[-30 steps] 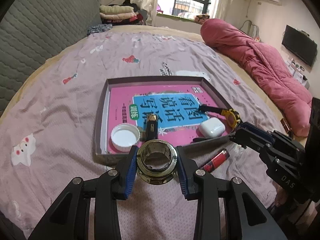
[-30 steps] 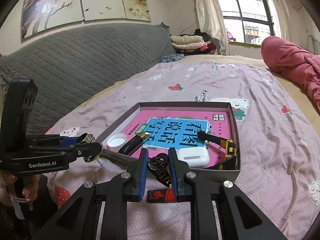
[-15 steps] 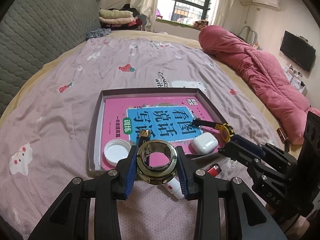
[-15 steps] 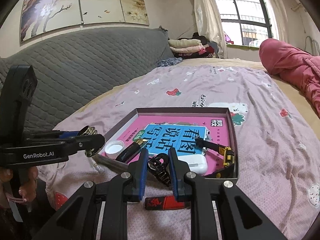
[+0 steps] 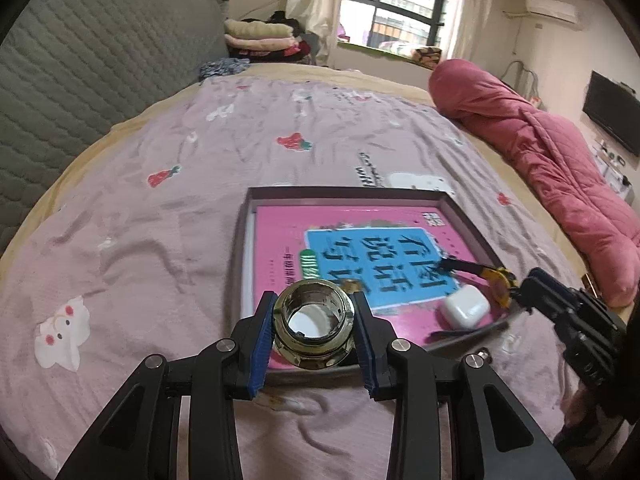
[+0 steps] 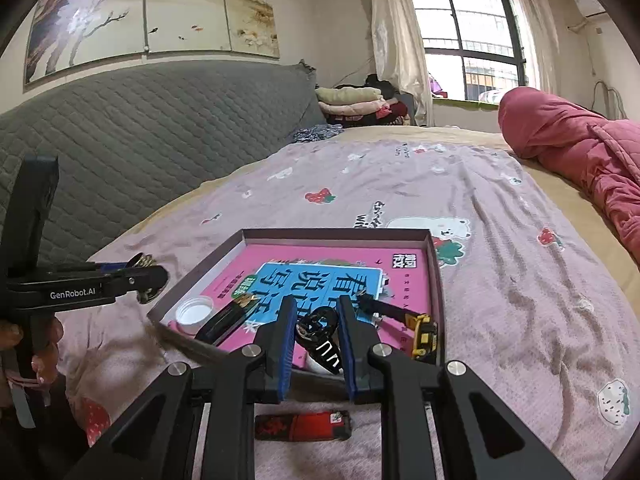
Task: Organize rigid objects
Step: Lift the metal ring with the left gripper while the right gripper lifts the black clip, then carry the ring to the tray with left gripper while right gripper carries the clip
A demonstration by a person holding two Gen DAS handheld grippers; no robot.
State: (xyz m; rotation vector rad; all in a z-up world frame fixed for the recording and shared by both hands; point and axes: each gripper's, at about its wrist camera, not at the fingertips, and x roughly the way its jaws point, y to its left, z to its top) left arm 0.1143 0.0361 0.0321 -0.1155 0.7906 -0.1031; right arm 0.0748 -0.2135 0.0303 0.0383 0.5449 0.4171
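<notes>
Two hand-held grippers each carry a load above the near edge of a shallow tray on the bed. Left hand-held gripper: blue pads closed partway on a brass-coloured metal ring fitting, bore facing the camera, poised over the tray's near-left corner. Right hand-held gripper: narrowly closed on a black key fob, long axis running near to far, over the near-right rim. Tray contents: pink book, white bottle cap, white earbud case, yellow-and-black tool. Both loads lie just near of the tray; release probably needs a short forward reach. Only the right wrist view shows the red lighter outside the tray on the bedsheet.
</notes>
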